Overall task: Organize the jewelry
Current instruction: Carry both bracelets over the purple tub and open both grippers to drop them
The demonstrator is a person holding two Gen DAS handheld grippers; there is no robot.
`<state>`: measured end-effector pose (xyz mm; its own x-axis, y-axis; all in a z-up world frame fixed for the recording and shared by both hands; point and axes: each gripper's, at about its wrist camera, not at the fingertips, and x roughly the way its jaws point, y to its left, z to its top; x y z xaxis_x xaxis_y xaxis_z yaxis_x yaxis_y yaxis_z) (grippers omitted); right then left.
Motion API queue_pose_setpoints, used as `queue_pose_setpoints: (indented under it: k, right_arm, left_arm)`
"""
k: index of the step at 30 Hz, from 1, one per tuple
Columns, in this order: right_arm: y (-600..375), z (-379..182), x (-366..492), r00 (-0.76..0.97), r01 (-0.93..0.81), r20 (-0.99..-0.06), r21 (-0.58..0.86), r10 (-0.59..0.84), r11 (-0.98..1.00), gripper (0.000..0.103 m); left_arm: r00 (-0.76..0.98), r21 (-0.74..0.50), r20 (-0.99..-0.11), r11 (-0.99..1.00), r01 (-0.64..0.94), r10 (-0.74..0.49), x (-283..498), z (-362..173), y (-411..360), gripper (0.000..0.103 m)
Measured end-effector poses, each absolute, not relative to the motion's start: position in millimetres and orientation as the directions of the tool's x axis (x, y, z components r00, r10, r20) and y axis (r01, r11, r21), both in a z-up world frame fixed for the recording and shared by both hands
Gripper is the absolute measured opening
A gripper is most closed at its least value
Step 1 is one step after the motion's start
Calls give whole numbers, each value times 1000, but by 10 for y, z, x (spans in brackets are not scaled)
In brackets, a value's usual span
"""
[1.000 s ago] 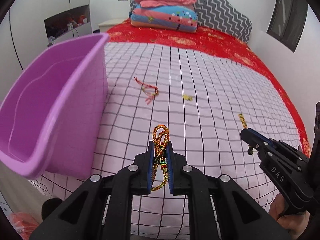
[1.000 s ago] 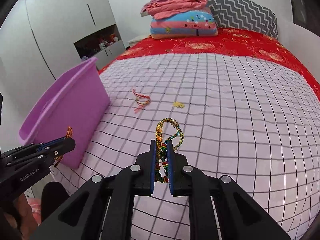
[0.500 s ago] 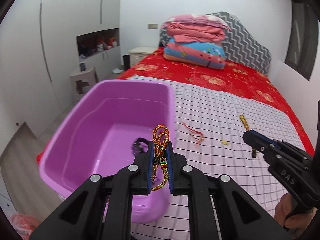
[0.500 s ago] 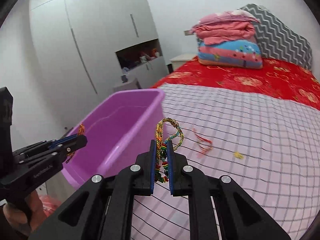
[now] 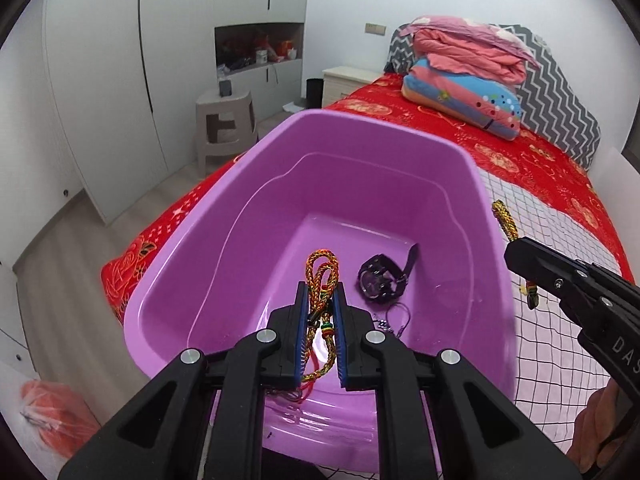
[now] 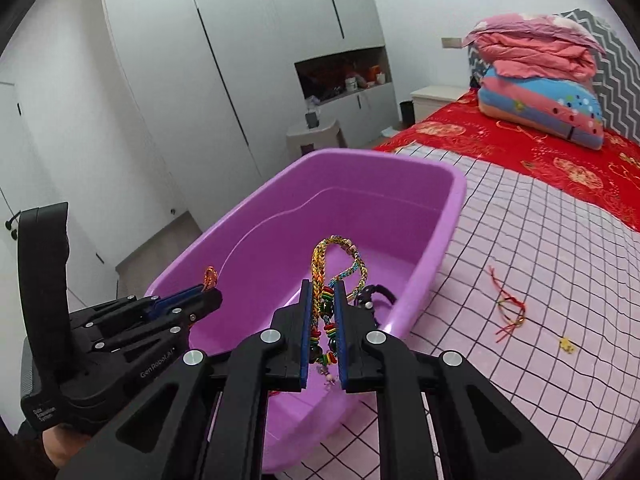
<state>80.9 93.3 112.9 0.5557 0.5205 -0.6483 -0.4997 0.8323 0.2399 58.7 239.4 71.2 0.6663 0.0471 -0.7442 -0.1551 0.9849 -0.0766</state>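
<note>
Black housings read "GenRobot.AI" on the left hand-held gripper [image 6: 208, 294] and "DAS" on the right hand-held gripper [image 5: 516, 252]. Each clenches a braided bracelet [image 5: 320, 276] [image 6: 336, 268] over the purple tub [image 5: 400, 136], which sits at the bed [image 6: 560, 280] edge.

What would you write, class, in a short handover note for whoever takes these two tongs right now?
Left tongs: shut on an orange-yellow braided bracelet, above the purple tub.
Right tongs: shut on a multicoloured beaded bracelet, above the tub's near edge.
Done: a black watch and a small metal piece lie in the tub.
Left: release both bracelets into the tub, then fetch the red string bracelet and small yellow charm from the checked sheet.
</note>
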Motion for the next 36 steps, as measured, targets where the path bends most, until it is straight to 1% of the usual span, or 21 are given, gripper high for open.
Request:
queue_pose_setpoints:
  k: [5, 12, 32, 33, 34, 35, 36]
  right_arm:
    - [1133, 981, 907, 523, -516, -683, 223, 510, 827, 11]
    - [1261, 869, 980, 502, -519, -708, 212, 497, 828, 11]
    - [1236, 829, 983, 510, -500, -714, 207, 480, 841, 11]
    - [1226, 836, 980, 514, -499, -712, 206, 478, 842, 14]
    - [1219, 844, 977, 517, -497, -712, 202, 475, 844, 17]
    - [1208, 855, 969, 522, -498, -710, 197, 473, 845, 23]
    - [1196, 862, 964, 526, -497, -707, 195, 473, 845, 27]
  left_arm:
    - [634, -86, -772, 980, -179, 48, 661, 548, 2492, 12]
    - [624, -90, -780, 977, -194, 52, 664, 472, 2580, 13]
    - [613, -63, -786, 976, -208, 79, 691, 468, 2554, 16]
    - [613, -60, -786, 976, -209, 82, 687, 477, 2550, 19]
    - [616, -56, -783, 976, -209, 87, 683, 482, 2550, 29]
    - [620, -52, -779, 976, -211, 92, 667, 499, 2541, 41]
    - [627, -45, -772, 975, -216, 103, 650, 521, 2538, 48]
